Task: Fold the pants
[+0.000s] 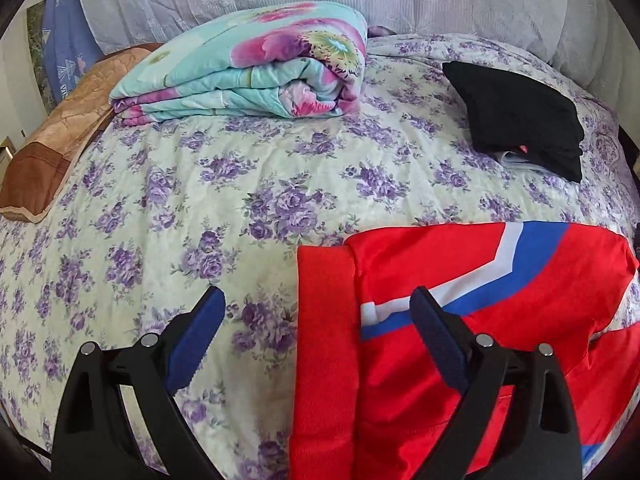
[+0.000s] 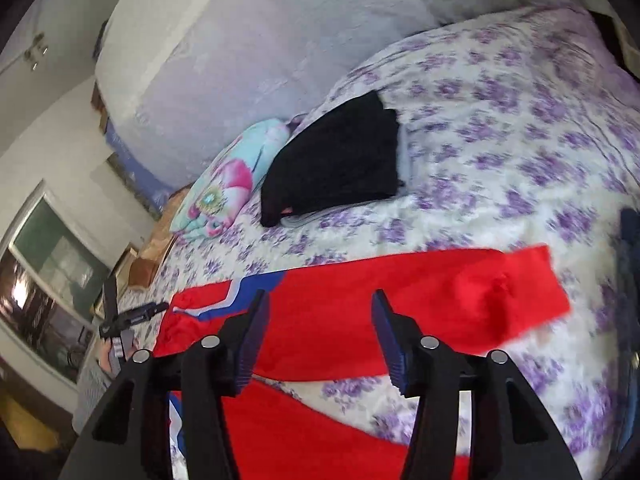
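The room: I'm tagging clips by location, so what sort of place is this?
Most likely a home bedroom: a floral bedspread covers a bed, with a folded quilt and red pants on it.

The right gripper point(image 2: 318, 332) hangs over the red pants point(image 2: 400, 300) with its blue-padded fingers point(image 2: 256, 336) spread apart and nothing between them. The pants lie on a purple-flowered bedspread point(image 2: 500, 120), one leg stretched to the right, another below it, with bedspread showing between them. A blue and white stripe point(image 2: 236, 292) marks their left end. Farther back rest a folded black garment point(image 2: 340, 160) and, just beside it, a folded floral quilt point(image 2: 228, 184). The left gripper point(image 2: 132, 316) shows at the left edge, blurred.
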The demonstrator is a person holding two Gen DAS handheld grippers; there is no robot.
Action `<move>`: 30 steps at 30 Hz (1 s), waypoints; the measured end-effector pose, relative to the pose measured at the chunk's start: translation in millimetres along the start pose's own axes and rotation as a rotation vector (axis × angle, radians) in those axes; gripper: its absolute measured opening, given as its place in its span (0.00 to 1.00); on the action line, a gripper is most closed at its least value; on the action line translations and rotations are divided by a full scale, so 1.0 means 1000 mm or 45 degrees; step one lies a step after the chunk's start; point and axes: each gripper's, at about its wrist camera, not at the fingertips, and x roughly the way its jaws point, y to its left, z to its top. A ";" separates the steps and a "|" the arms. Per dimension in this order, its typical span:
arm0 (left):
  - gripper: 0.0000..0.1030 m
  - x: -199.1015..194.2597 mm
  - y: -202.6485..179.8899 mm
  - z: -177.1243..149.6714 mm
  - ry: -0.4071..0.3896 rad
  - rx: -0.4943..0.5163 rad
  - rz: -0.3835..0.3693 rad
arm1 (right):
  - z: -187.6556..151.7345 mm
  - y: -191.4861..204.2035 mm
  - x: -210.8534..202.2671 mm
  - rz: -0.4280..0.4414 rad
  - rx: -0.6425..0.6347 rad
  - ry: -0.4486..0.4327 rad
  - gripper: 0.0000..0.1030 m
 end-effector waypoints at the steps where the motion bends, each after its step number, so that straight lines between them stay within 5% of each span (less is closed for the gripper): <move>1: 0.89 0.004 0.000 0.002 0.001 0.007 -0.011 | 0.008 0.006 0.015 0.026 -0.061 0.043 0.57; 5: 0.89 0.016 -0.003 0.007 0.000 0.018 -0.033 | 0.029 0.020 0.066 0.095 -0.276 0.059 0.71; 7: 0.89 0.024 -0.003 0.009 0.012 0.013 -0.046 | 0.037 0.026 0.085 0.040 -0.434 0.057 0.71; 12: 0.88 0.044 -0.006 0.009 0.069 0.031 -0.106 | 0.044 0.041 0.139 -0.097 -0.826 0.308 0.70; 16: 0.83 0.056 -0.012 0.010 0.092 0.031 -0.127 | 0.037 0.035 0.167 -0.023 -0.853 0.421 0.67; 18: 0.72 0.060 -0.016 0.013 0.099 0.029 -0.133 | 0.030 0.033 0.177 -0.013 -0.857 0.463 0.60; 22: 0.70 0.062 -0.020 0.015 0.094 0.038 -0.118 | 0.011 0.037 0.198 -0.045 -0.942 0.572 0.51; 26: 0.65 0.062 -0.018 0.015 0.086 0.028 -0.103 | 0.012 0.039 0.192 -0.032 -0.962 0.567 0.20; 30: 0.50 0.062 -0.015 0.018 0.074 0.001 -0.067 | 0.002 0.053 0.188 -0.128 -1.047 0.535 0.07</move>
